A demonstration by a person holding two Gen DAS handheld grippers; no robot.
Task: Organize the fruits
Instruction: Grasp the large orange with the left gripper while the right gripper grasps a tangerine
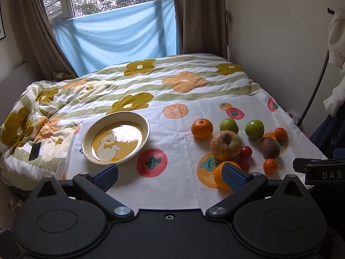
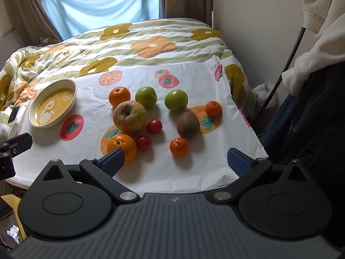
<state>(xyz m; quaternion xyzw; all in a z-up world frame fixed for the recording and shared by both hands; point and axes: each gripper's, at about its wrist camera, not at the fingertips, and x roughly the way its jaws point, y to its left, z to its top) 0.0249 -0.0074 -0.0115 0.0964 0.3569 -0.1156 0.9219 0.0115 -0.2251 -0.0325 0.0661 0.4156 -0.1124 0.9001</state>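
Note:
A cream bowl (image 1: pixel 115 138) (image 2: pixel 52 105) with a yellow duck picture sits empty on the left of a fruit-print cloth (image 1: pixel 172 185). To its right lie a wrinkled apple (image 1: pixel 225 144) (image 2: pixel 129 116), two green apples (image 2: pixel 146 97) (image 2: pixel 175 99), oranges (image 1: pixel 202 128) (image 2: pixel 121 147), small mandarins (image 2: pixel 179 146) (image 2: pixel 213 108), a kiwi (image 1: pixel 270 147) (image 2: pixel 188 124) and two red tomatoes (image 2: pixel 154 126). My left gripper (image 1: pixel 170 176) stands open above the cloth's near edge, its right finger in front of the nearest orange. My right gripper (image 2: pixel 177 161) is open too, holding nothing.
The cloth lies on a table pushed against a bed with a flowered quilt (image 1: pixel 129 86). A phone (image 1: pixel 35 151) rests on the quilt left of the bowl. A wall and hanging clothes (image 2: pixel 319 32) close the right side. A blue sheet covers the window (image 1: pixel 120 36).

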